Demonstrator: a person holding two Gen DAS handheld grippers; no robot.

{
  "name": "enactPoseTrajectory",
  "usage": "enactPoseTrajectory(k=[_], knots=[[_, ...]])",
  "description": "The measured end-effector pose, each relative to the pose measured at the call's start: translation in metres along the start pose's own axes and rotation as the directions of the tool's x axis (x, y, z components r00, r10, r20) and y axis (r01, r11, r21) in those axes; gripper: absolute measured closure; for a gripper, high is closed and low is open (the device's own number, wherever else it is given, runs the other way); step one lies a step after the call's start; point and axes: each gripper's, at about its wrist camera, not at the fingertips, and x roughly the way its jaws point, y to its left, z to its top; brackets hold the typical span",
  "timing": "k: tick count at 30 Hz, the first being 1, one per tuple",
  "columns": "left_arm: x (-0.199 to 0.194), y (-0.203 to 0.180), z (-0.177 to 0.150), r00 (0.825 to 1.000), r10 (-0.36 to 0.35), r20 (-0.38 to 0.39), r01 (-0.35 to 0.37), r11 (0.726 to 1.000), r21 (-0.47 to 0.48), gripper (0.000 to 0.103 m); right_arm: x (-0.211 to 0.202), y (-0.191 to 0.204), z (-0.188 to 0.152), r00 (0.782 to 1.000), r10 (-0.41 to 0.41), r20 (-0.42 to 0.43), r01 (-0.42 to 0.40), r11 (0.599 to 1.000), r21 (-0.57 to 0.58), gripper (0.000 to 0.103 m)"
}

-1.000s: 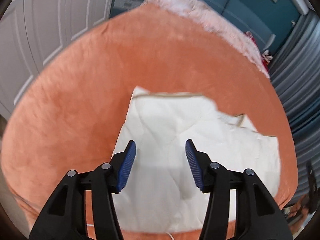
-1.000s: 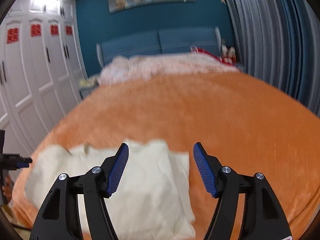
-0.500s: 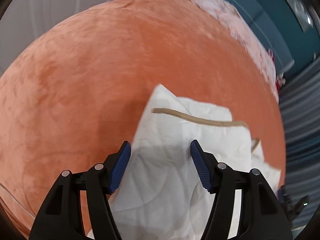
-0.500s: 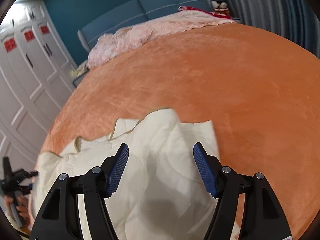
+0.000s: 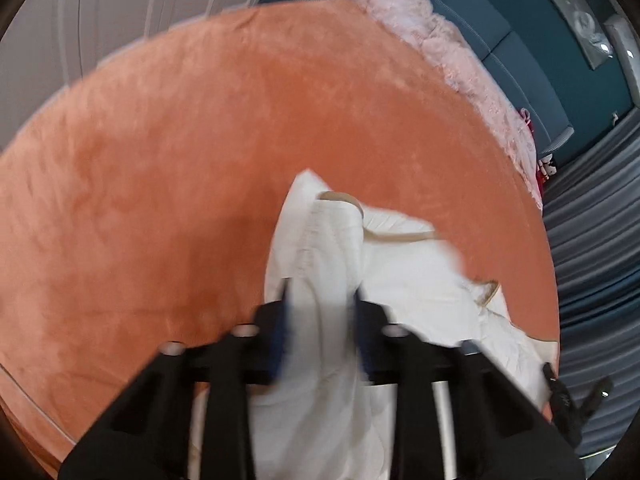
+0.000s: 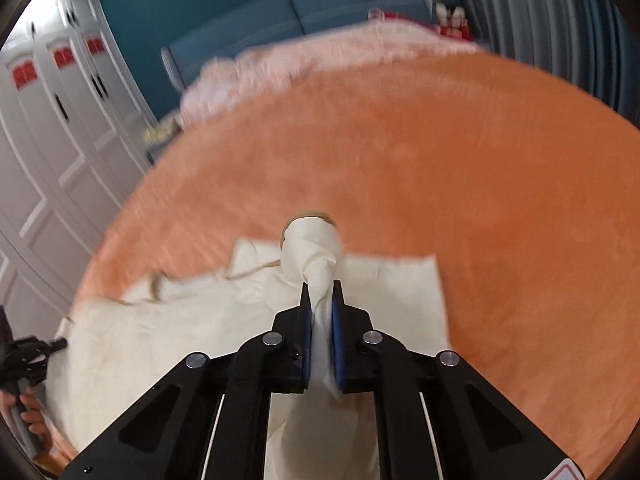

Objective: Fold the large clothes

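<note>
Both of my tools have closed in since half a second ago, when their jaws stood wide over the flat cloth. My right tool (image 6: 321, 292) is now pinched tight on a gathered fold of the cream garment (image 6: 168, 320), the cloth bunched into a narrow twist between the blue pads (image 6: 306, 320) and rising toward 12 o'clock, where a tan-edged hem curls over the top of the bunch. My left tool (image 5: 322, 300) has narrowed on a raised ridge of the same garment (image 5: 408, 280); the view is blurred with motion, so I cannot tell whether its pads truly press the cloth or only flank it. The garment lies on the near part of the bed, on the orange blanket (image 6: 480, 200). In the right wrist view its long axis runs from about 9 o'clock to 3 o'clock, with the wider spread toward 9. In the left wrist view it stretches from my tool toward 4 o'clock, tan trim showing along its far edge. A pink fluffy cover (image 6: 320, 56) lies across the far end of the bed against the blue headboard (image 6: 320, 12). White wardrobe doors (image 6: 52, 140) stand at 9 o'clock in the right wrist view, and grey curtains (image 5: 592, 220) hang at 3 o'clock in the left wrist view. Nothing lies on the blanket between the garment and the far cover.
</note>
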Motion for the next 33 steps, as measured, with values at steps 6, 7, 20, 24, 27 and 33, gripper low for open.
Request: enactPoseTrajectory(k=[6,7,20,24,27,33], knots=[[-0.031,-0.047,0.023,0.989,-0.011,0.149,-0.003,0.996,0.090,0.090,-0.035,-0.001,0.026,0.988,-0.035,0.152,0.036,0.999,-0.004,0.097],[-0.028,-0.053,0.026,0.988,-0.001,0.153,-0.014,0.995,0.100,0.090,-0.030,-0.001,0.027,0.987,-0.054,0.149,0.056,0.998,-0.011,0.097],[0.088,-0.020,0.006,0.962,0.257,0.095,-0.270,0.948,0.171,0.081,0.079,-0.023,-0.019,0.979,-0.191,-0.070,0.188,0.981,-0.046,0.094],[0.098,-0.024,-0.005,0.944,0.288,0.160,-0.318,0.926,0.205,0.078,0.090,-0.016,-0.034,0.972,-0.227,-0.056,0.221,0.971,-0.095,0.093],[0.100,-0.027,-0.011,0.930,0.305,0.204,-0.346,0.914,0.212,0.077,0.093,-0.014,-0.038,0.970,-0.241,-0.040,0.235,0.966,-0.109,0.091],[0.103,-0.025,-0.013,0.928,0.293,0.232,-0.341,0.916,0.209,0.074,0.094,-0.015,-0.041,0.969,-0.246,-0.002,0.244,0.964,-0.102,0.089]])
